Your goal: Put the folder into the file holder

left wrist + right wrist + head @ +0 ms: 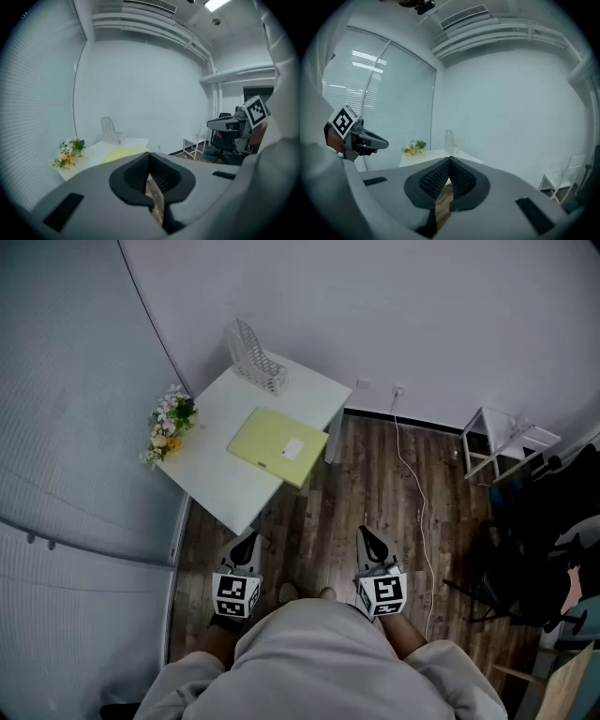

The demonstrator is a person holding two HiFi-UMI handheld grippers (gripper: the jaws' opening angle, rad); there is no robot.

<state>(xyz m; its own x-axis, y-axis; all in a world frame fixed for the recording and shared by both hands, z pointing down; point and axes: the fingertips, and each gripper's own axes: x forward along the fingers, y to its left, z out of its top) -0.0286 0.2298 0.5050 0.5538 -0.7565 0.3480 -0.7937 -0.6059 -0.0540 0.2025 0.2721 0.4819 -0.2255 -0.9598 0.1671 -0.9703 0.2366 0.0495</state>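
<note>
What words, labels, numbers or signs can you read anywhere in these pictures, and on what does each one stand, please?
No text can be read in any view.
White label on the yellow folder: too small to read.
Marker cubes on the left gripper and right gripper: black-and-white square patterns only, no letters or numbers.

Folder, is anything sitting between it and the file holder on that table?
Nothing visible. The folder lies flat on the table, with only bare tabletop between it and the file holder at the far corner. The flowers stand off at the left edge.
</note>
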